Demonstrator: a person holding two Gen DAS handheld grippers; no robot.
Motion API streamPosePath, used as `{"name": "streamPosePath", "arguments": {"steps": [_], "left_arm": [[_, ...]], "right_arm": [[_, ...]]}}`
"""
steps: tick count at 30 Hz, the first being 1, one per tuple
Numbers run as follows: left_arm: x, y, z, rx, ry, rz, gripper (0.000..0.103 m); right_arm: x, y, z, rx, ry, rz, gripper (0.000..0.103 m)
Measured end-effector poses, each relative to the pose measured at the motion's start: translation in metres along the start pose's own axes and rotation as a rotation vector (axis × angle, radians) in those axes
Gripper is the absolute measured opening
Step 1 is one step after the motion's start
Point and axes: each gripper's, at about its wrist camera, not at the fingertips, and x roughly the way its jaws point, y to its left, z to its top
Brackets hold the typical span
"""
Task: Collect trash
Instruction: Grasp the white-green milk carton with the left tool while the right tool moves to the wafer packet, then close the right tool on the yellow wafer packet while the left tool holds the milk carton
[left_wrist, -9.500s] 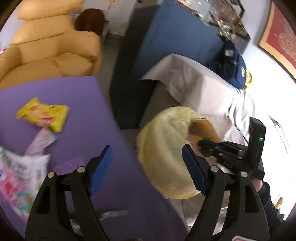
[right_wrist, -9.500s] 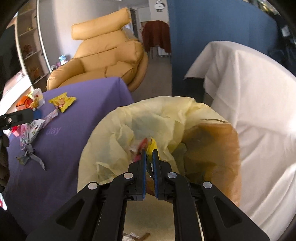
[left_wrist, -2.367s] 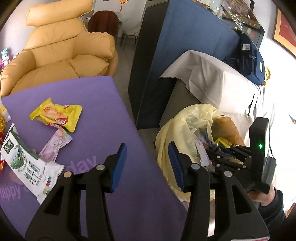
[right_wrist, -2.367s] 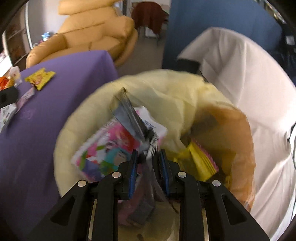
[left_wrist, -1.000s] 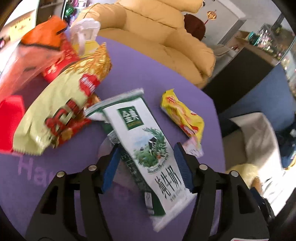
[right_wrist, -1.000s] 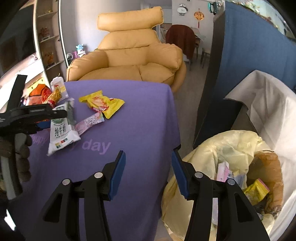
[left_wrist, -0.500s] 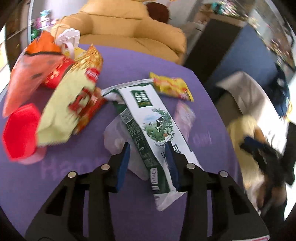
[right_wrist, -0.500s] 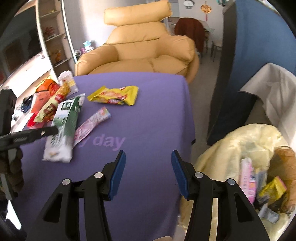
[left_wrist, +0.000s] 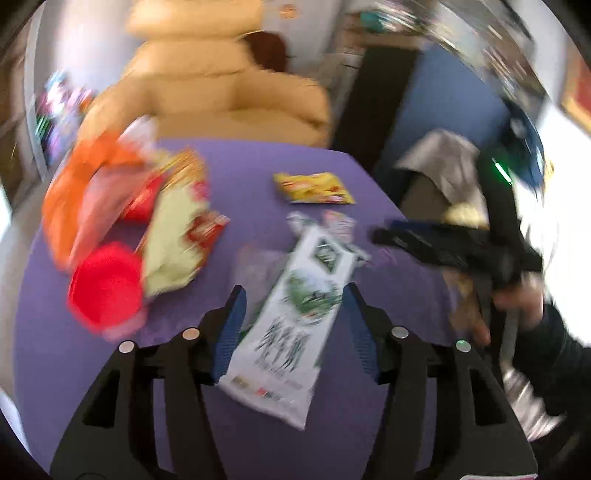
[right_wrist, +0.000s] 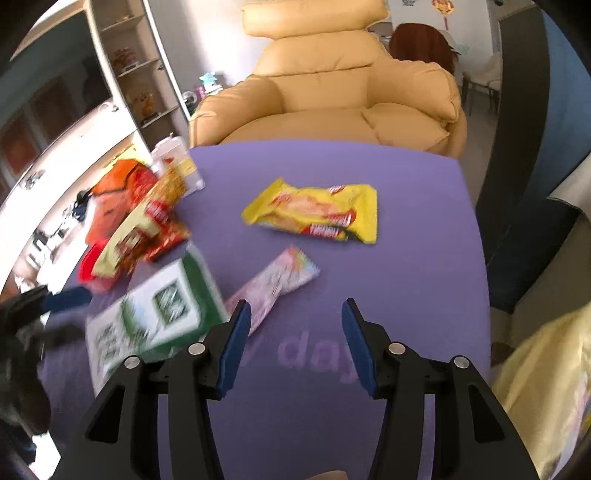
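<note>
My left gripper (left_wrist: 291, 328) has just been opening; the white-and-green milk carton (left_wrist: 295, 314) lies flat between its spread pads, not pinched. My right gripper (right_wrist: 295, 339) is spread over bare purple tablecloth (right_wrist: 406, 258), holding nothing. Centre of the right view: yellow snack packet (right_wrist: 314, 214), pink wrapper (right_wrist: 277, 284) below it. Red and orange bags (right_wrist: 147, 221) piled left. Tan armchair (right_wrist: 332, 92) behind the table; yellow trash bag (right_wrist: 546, 387) at lower right.

"day" on purple tablecloth (right_wrist: 424, 258), other print illegible
</note>
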Motion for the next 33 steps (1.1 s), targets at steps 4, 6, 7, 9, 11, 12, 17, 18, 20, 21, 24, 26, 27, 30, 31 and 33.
{"name": "streamPosePath", "arguments": {"steps": [4,6,7,9,11,12,17,18,20,21,24,26,27,30,31,33], "left_arm": [[0.027,-0.025,0.004,0.2,0.061,0.06,0.052],[0.039,-0.027,0.004,0.227,0.098,0.074,0.052],[0.043,-0.027,0.003,0.229,0.117,0.075,0.052],[0.051,-0.026,0.003,0.206,0.145,0.07,0.054],[0.054,-0.025,0.003,0.173,0.171,0.079,0.052],[0.053,-0.022,0.005,0.146,0.168,0.074,0.05],[0.035,-0.002,0.005,0.003,0.129,0.023,0.047],[0.029,0.006,0.006,-0.031,0.114,0.019,0.047],[0.022,0.013,0.005,-0.068,0.097,0.011,0.047],[0.016,0.018,0.004,-0.097,0.084,0.004,0.047],[0.005,0.03,0.001,-0.156,0.051,0.007,0.047],[-0.004,0.037,-0.005,-0.197,0.03,0.003,0.047],[-0.008,0.042,-0.008,-0.225,0.02,-0.003,0.047],[-0.017,0.048,-0.014,-0.274,0.003,-0.011,0.047],[-0.019,0.048,-0.017,-0.277,-0.003,-0.005,0.047],[-0.02,0.044,-0.019,-0.273,-0.011,0.012,0.047]], "right_arm": [[0.003,-0.015,0.013,-0.005,-0.009,-0.044,0.049],[-0.001,-0.024,0.018,-0.011,-0.019,-0.045,0.049],[-0.002,-0.026,0.021,-0.017,-0.024,-0.043,0.049],[-0.001,-0.03,0.033,-0.045,-0.029,-0.039,0.049],[0.005,-0.029,0.051,-0.074,-0.028,-0.057,0.049],[0.01,-0.029,0.059,-0.082,-0.027,-0.059,0.049],[0.052,-0.028,0.103,-0.077,-0.006,-0.032,0.033],[0.06,-0.028,0.109,-0.078,0.001,-0.052,0.03],[0.076,-0.031,0.117,-0.075,0.025,-0.062,0.03],[0.085,-0.035,0.12,-0.061,0.046,-0.059,0.03],[0.096,-0.043,0.11,-0.038,0.102,-0.033,0.03],[0.091,-0.041,0.092,-0.053,0.117,-0.025,0.03],[0.083,-0.038,0.077,-0.066,0.117,-0.015,0.03],[0.053,-0.028,0.035,-0.093,0.102,0.0,0.03],[0.042,-0.023,0.021,-0.105,0.103,0.005,0.03],[0.019,-0.016,-0.008,-0.113,0.112,0.005,0.03]]}}
